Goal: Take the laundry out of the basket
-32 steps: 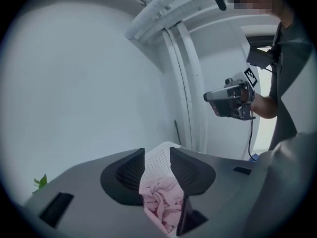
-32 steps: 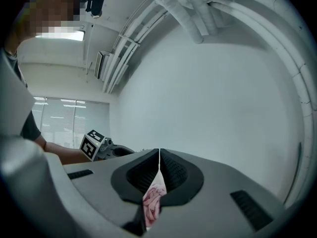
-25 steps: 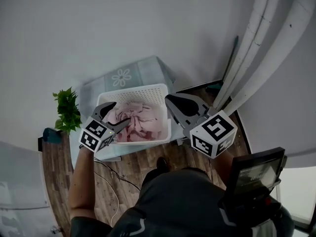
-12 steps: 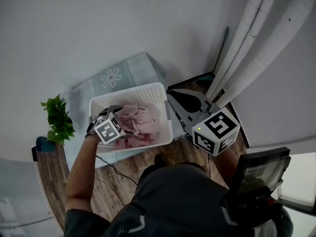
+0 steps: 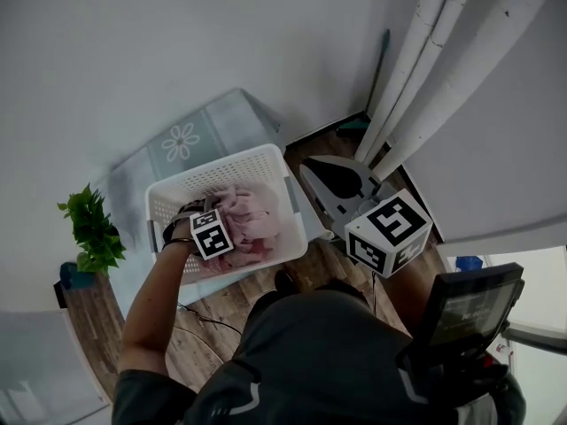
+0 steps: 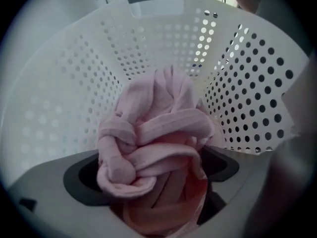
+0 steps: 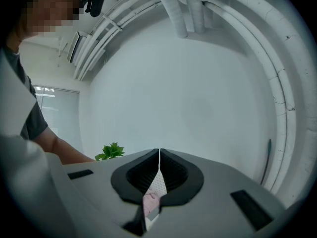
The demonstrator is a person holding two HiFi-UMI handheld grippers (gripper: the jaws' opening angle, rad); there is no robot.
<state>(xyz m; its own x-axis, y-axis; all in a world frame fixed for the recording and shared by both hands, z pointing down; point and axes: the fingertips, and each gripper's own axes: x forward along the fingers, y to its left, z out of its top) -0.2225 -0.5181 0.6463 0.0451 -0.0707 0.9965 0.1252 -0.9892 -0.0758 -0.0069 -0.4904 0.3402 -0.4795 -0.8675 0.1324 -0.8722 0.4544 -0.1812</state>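
A white perforated laundry basket (image 5: 266,159) stands on the floor below me, with a heap of pink laundry (image 5: 252,212) inside. My left gripper (image 5: 205,211) reaches down into the basket over the heap. In the left gripper view its jaws are opening wide, and a knotted pink bundle (image 6: 158,133) lies between them with the basket wall (image 6: 247,83) behind. The pads do not visibly press on the bundle. My right gripper (image 5: 308,171) hovers just right of the basket. In the right gripper view, the right gripper (image 7: 159,155) is shut on nothing.
A green potted plant (image 5: 89,233) stands left of the basket. A pale mat with a flower print (image 5: 182,140) lies under and behind it. White pipes (image 5: 425,60) run up the wall at the right. A black screen (image 5: 465,304) sits at my lower right, above the wooden floor (image 5: 199,321).
My left gripper has dropped from the basket's left rim down into the basket onto the pink heap. The right gripper has stayed beside the basket.
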